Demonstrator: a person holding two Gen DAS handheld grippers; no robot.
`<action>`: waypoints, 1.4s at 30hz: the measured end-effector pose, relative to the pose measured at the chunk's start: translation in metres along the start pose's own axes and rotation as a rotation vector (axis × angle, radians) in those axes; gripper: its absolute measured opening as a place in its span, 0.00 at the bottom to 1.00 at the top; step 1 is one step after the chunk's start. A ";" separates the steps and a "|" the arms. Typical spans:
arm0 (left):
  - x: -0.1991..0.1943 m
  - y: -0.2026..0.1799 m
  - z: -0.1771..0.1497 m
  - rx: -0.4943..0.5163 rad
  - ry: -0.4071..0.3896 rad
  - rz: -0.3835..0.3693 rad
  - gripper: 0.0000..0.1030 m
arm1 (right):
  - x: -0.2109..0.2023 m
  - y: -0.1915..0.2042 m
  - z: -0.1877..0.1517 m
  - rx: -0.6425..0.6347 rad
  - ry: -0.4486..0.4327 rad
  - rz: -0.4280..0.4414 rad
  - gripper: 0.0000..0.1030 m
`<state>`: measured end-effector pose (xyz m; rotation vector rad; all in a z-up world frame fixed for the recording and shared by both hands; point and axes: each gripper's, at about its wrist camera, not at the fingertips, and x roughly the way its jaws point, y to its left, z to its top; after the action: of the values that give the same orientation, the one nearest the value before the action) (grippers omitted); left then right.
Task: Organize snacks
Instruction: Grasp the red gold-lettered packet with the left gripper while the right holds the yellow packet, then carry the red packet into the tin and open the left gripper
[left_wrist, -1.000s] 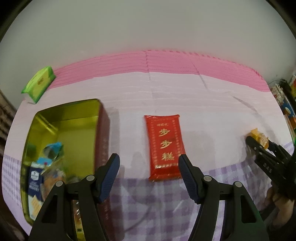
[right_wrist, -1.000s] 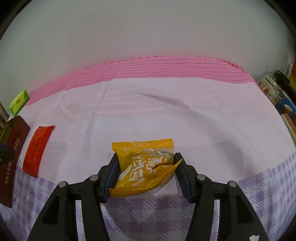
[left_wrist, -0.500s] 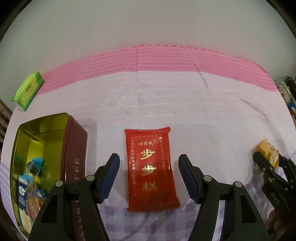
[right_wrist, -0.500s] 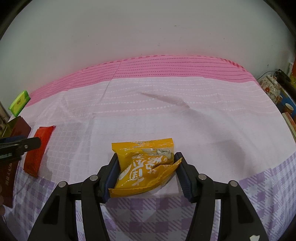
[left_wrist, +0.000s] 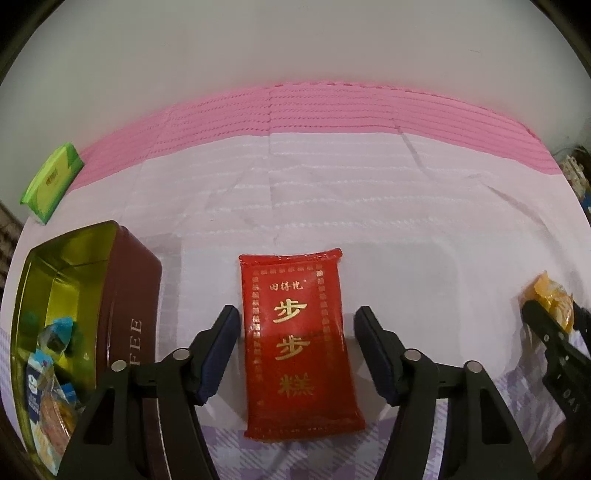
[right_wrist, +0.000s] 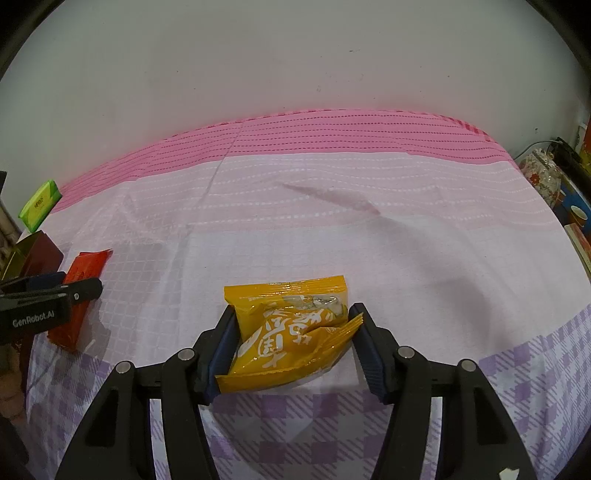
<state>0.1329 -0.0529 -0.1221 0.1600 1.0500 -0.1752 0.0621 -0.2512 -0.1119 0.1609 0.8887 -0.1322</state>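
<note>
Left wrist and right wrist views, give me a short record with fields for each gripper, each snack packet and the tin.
left gripper: open, jaws just closing in, straddling the red snack packet, pads not yet pressing
right gripper: shut on the yellow snack packet
red snack packet: flat on the tablecloth
tin: open, snacks inside, left of the red packet
green box: far left corner

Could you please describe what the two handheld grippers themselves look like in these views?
Both the left gripper and the right gripper have matte black angular frames with silver pivot bolts and dark blue ribbed finger pads. White lettering "GenRobot.AI" marks the left one's side.
</note>
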 end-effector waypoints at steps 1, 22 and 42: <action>-0.001 -0.001 -0.001 0.003 -0.003 -0.001 0.55 | 0.000 0.000 0.000 0.000 0.000 0.000 0.56; -0.038 -0.005 -0.048 0.044 0.034 -0.034 0.44 | 0.000 0.000 0.000 -0.002 0.000 -0.001 0.56; -0.114 0.040 -0.044 -0.035 -0.103 -0.001 0.44 | -0.002 0.001 0.000 -0.015 0.003 -0.015 0.56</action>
<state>0.0491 0.0033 -0.0421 0.1179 0.9504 -0.1639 0.0611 -0.2501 -0.1105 0.1403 0.8936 -0.1389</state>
